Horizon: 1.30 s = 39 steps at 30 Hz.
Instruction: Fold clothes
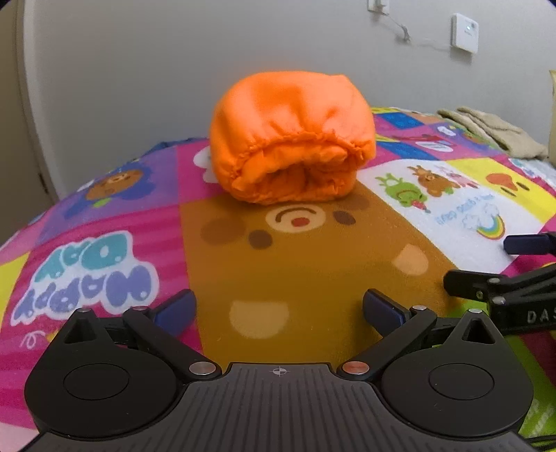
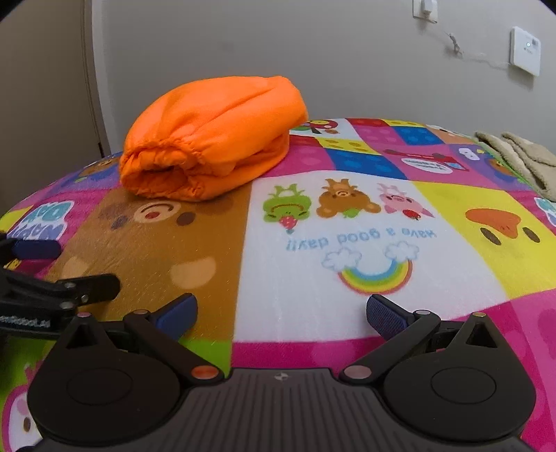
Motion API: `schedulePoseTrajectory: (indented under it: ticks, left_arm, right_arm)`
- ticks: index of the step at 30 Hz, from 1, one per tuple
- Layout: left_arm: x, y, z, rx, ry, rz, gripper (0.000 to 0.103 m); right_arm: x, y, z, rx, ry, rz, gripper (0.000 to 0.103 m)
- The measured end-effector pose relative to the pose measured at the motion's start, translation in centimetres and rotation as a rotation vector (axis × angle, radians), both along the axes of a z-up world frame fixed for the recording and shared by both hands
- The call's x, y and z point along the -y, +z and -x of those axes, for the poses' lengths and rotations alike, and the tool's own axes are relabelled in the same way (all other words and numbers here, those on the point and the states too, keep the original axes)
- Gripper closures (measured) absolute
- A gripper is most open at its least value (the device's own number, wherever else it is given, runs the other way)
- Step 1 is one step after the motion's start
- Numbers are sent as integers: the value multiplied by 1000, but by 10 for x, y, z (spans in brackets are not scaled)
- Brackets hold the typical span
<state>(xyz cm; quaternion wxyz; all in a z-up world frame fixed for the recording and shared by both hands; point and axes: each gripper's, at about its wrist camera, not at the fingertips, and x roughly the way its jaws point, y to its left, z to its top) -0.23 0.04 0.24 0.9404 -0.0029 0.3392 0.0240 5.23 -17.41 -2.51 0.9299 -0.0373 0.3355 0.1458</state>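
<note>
The orange garment (image 1: 292,139) sat folded into a thick, rounded bundle on the cartoon-print blanket (image 1: 104,222), its gathered elastic hem facing the cameras and curling over a dark opening. It rested at the far edge of the brown bear-face panel (image 1: 299,243), just above the bear's smiling mouth, with the grey wall (image 1: 173,69) close behind it. Nothing touched it.

The left gripper (image 1: 278,309) hovered low over the brown panel, well short of the bundle, its blue-padded fingers (image 1: 177,307) spread wide with nothing between them. The right gripper (image 2: 281,313) hung beside it over the white panel with the rainbow (image 2: 375,274), its jaws likewise wide apart and empty. Each tool showed at the edge of the other's view: the right gripper's black linkage entered from the right of the left wrist view, the left's from the left of the right wrist view.

A beige towel (image 2: 521,160) lay crumpled at the far right of the blanket, well apart from the bundle. A white wall unit (image 1: 464,33) with a trailing cable hung on the wall above
</note>
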Motion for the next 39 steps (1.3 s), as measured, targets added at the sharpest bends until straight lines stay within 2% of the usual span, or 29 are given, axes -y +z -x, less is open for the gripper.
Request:
schedulePoseTrajectory:
  ticks: [6,8,19,23,39]
  left_arm:
    - [3,-3,2,0,2,-2,0]
    - [25,-3,16,14,32,1,0]
    - [-1,-1,41,17,35,3,0]
    - [-3,-2,13,7,9,1,0]
    - [-2,-2,11,5,1,-2,0]
  right_arm:
    - [-4,-1,2,2,-5,14,0]
    - [-3,-1,3,2,-4,11,0]
    - [-2,0,5,1,4,18,0]
    - [-5,1,5,1,0,21,0]
    - [-4,0,5,2,-1,19,0]
